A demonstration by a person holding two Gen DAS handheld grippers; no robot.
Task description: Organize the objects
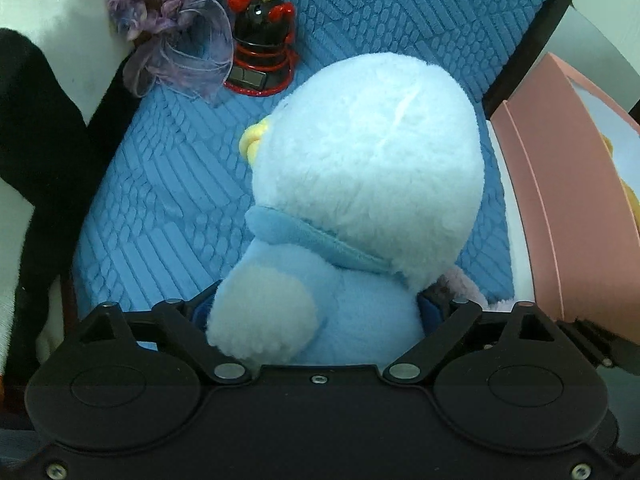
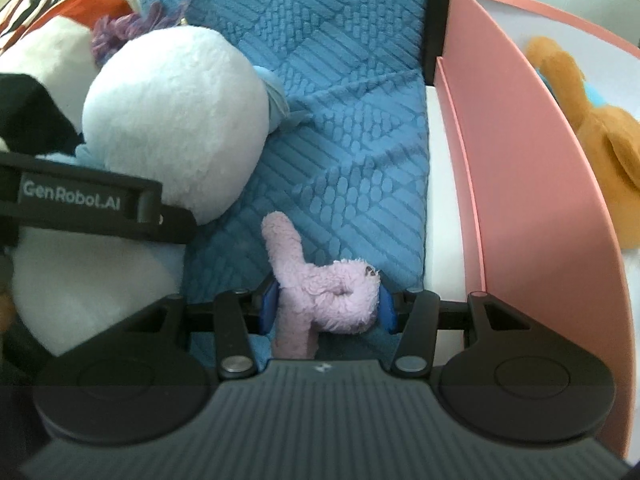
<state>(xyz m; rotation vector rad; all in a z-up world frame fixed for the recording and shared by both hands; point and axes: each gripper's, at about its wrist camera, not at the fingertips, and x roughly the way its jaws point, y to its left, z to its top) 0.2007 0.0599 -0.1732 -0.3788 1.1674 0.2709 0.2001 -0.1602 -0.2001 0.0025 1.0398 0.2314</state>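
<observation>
A: How is the blue penguin plush (image 1: 360, 200) held?
B: It is clamped at the body by the left gripper (image 1: 316, 320), upright over the blue cushion's (image 1: 160, 200) near edge.

A: And rightward?
B: A lilac plush (image 2: 324, 292) is pinched by the right gripper (image 2: 326, 306); the pink box (image 2: 520, 160), likely the destination, stands beside the cushion's right edge.

A: Obstacles?
B: A purple bow (image 1: 172, 32) and a red-black figurine (image 1: 264, 48) are seen at the far-left corner.

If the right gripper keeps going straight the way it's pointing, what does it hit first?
Probably the blue textured cushion: the right gripper, shut on the pink plush toy, points along it toward its backrest, though depth is unclear.
</observation>
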